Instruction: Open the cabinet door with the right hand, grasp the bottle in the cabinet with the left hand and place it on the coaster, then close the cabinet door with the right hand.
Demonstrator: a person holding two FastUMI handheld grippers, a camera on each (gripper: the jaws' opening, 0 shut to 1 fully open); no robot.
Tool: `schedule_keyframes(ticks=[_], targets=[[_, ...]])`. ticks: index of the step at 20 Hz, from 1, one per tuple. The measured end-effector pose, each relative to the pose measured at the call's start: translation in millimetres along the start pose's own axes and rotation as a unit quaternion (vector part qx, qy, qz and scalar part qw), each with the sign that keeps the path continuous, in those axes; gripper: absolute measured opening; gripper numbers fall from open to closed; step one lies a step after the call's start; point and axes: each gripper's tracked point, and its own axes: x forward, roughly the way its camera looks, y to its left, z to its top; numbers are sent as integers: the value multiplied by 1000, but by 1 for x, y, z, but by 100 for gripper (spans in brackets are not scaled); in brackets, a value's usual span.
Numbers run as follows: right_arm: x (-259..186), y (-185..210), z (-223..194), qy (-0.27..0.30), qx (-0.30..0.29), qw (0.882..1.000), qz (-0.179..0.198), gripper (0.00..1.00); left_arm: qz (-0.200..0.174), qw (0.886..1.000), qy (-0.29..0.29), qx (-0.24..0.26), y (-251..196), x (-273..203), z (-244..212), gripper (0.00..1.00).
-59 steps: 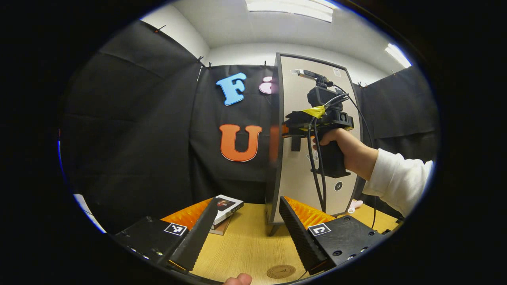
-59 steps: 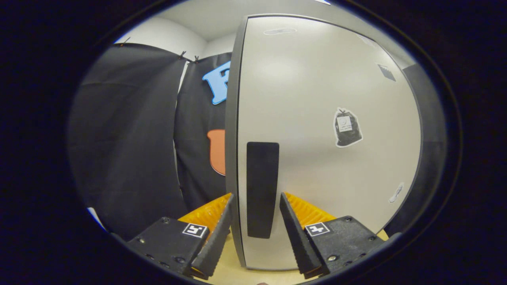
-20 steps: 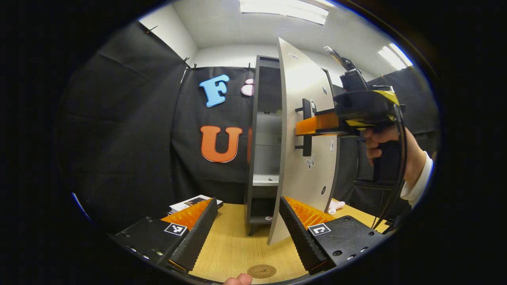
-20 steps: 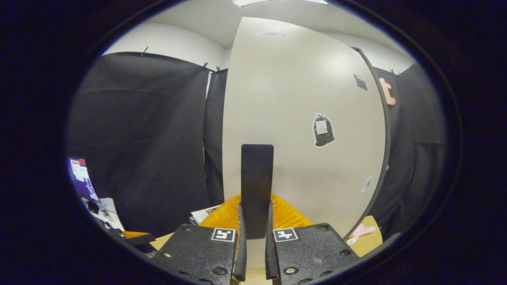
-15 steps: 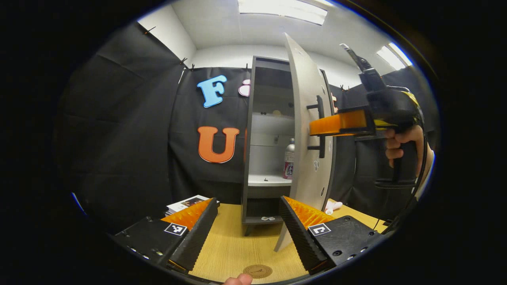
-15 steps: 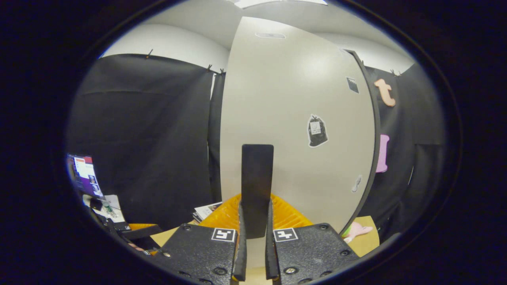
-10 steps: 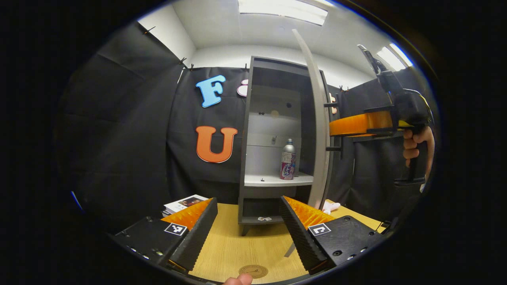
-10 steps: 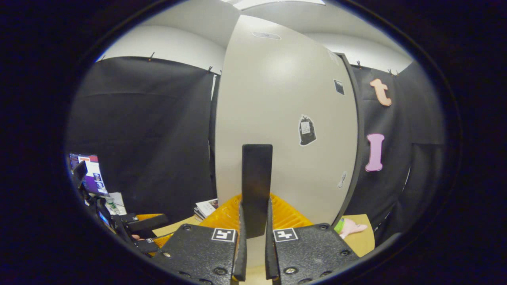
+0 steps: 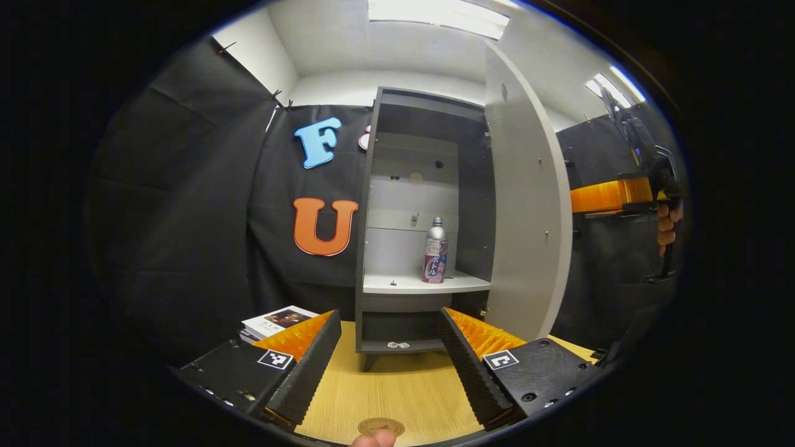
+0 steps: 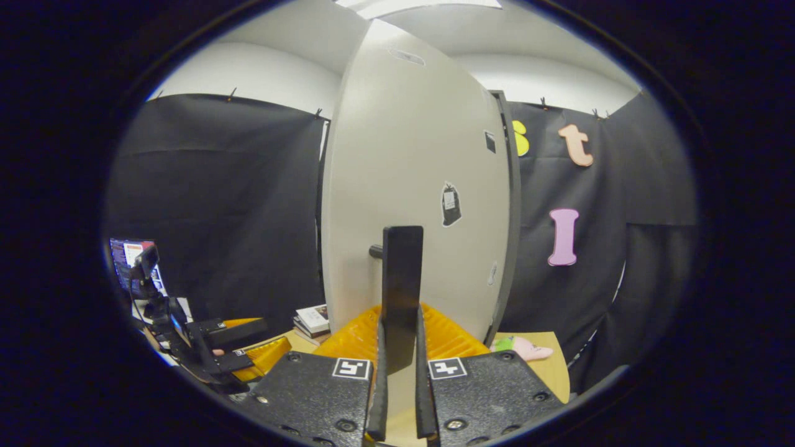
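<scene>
Left gripper spread wide, gripping nothing, low over the table in the left gripper view, fingers aimed at the cabinet. Bare wood between the fingers, running unobstructed to the cabinet's foot. Coaster at the near table edge, between the fingers and closer than both, a fingertip just below it.

Right gripper clenched on the handle in the right gripper view, both fingers pressed to the lower end of the upright bar. Seen from the left gripper view, right gripper far right, beyond the door's outer edge, hand behind it.

Door swung wide to the right, inner face showing, free edge well clear of the cabinet opening. Bottle upright on the middle shelf, right of centre, near the right wall, apart from the shelf's front edge. Open shelf to the bottle's left, empty height above its cap. Shelf front edge above and beyond the left gripper's fingertips.

Books stacked on the table left of the cabinet, just beyond the left finger. Pink toy on the table right of the door in the right gripper view, near the table's far corner.
</scene>
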Motion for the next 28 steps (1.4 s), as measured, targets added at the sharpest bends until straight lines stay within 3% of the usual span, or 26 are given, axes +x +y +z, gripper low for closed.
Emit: schedule_keyframes(ticks=[6, 13, 22, 25, 28], targets=[[-13, -34, 0, -3, -13, 998, -58, 19, -19, 1000, -3, 4, -22, 4, 2, 95], [-27, -56, -1, -8, 1, 996, -86, 13, -34, 999, 0, 4, -35, 7, 0, 95], [-39, -104, -2, -22, 7, 988, -155, 6, -40, 999, 0, 3, -36, 7, -2, 95], [-39, -109, -4, -25, 31, 989, -146, 4, -37, 999, -1, 3, -34, 7, -2, 95], [-40, -111, -4, -22, 8, 988, -150, 4, -34, 999, 1, 2, -33, 6, -2, 95]])
